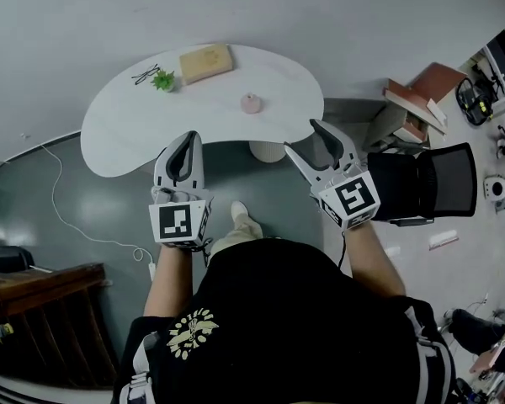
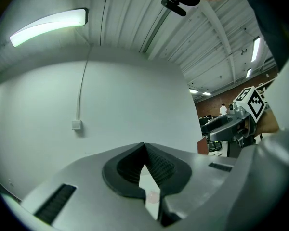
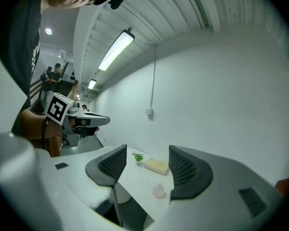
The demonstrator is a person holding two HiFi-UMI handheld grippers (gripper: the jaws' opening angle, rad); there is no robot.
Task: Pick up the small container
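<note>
Pink container, glasses in head view only

The small container is 1 pale pink, rounded pot with a narrower top (lid or knob, too small to tell). It stands upright on the white table, right of the tabletop's middle and nearer the person's edge. It stands alone, touching nothing else, with bare surface all round.
</note>
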